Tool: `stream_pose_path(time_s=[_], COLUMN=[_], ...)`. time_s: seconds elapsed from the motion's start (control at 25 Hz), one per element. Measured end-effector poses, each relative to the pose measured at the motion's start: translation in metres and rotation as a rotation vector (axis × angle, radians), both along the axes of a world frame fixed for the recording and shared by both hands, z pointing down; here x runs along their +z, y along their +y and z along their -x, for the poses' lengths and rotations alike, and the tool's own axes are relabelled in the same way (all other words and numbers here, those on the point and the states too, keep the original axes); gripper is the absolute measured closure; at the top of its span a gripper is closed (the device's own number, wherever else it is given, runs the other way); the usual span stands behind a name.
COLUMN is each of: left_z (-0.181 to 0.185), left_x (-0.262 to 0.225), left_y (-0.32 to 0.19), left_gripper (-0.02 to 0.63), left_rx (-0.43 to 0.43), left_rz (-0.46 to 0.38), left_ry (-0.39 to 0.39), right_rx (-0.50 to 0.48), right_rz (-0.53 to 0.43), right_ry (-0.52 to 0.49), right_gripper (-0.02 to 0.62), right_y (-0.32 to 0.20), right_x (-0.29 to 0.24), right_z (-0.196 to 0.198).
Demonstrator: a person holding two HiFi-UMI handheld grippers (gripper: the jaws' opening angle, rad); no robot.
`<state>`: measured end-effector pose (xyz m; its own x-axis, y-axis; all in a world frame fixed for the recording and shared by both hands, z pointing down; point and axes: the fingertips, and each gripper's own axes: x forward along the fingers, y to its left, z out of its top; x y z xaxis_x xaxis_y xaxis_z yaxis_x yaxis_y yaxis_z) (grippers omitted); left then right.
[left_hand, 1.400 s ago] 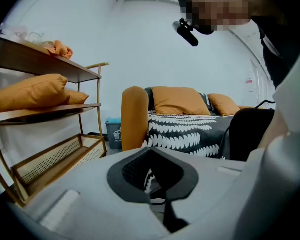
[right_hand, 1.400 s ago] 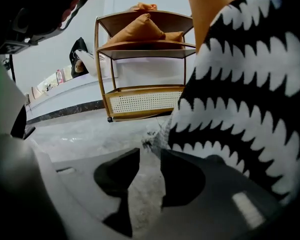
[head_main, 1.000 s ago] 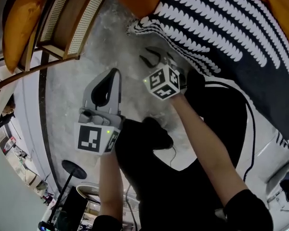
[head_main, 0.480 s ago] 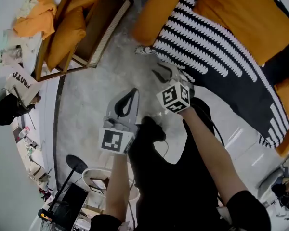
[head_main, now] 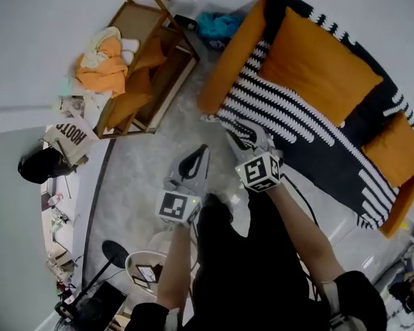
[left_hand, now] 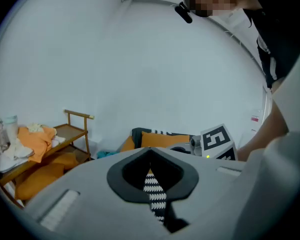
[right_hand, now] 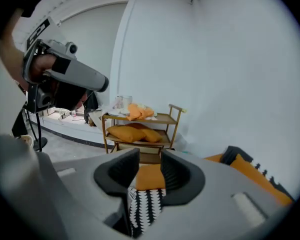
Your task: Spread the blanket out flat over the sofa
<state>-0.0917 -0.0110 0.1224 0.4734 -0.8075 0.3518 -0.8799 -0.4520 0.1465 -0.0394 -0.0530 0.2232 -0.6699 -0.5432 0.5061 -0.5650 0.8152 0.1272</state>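
The black-and-white patterned blanket (head_main: 290, 116) lies spread along the seat of the orange sofa (head_main: 236, 54), under two orange cushions (head_main: 317, 64). My right gripper (head_main: 243, 138) hovers open just in front of the blanket's near-left corner, touching nothing. In the right gripper view, the blanket (right_hand: 147, 204) and sofa arm show through the gap of that gripper (right_hand: 150, 159). My left gripper (head_main: 195, 163) is shut and empty over the grey floor, left of the right one. In the left gripper view its tips meet (left_hand: 150, 151), and the blanket (left_hand: 152, 189) shows beyond.
A wooden rack (head_main: 159, 64) holding orange cushions and loose clothes stands left of the sofa, with a teal cloth (head_main: 217, 25) between them. A person in black (head_main: 38, 164) is at far left. A stand base (head_main: 116, 254) and a round stool (head_main: 148, 271) sit behind me.
The head view has pulled back, so the whole sofa and rack now show. Both grippers stay side by side before the blanket's corner, the left still shut and the right still open.
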Motion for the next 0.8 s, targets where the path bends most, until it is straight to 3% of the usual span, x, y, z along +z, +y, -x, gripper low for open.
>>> stream_pose_path(time_s=[0.44,0.8], left_z=[-0.062,-0.096], left_x=[-0.102,-0.153], left_y=[-0.011,-0.020], left_gripper=[0.595,0.595], left_rx=[0.043,0.085], left_rz=[-0.064,-0.148], left_ry=[0.035,0.067], right_rx=[-0.004,-0.005], right_rz=[-0.156,-0.278], right_ry=[-0.094,-0.190], right_gripper=[0.479,0.511], right_y=[-0.015,-0.013], right_x=[-0.166,-0.243], right_z=[-0.071,-0.101])
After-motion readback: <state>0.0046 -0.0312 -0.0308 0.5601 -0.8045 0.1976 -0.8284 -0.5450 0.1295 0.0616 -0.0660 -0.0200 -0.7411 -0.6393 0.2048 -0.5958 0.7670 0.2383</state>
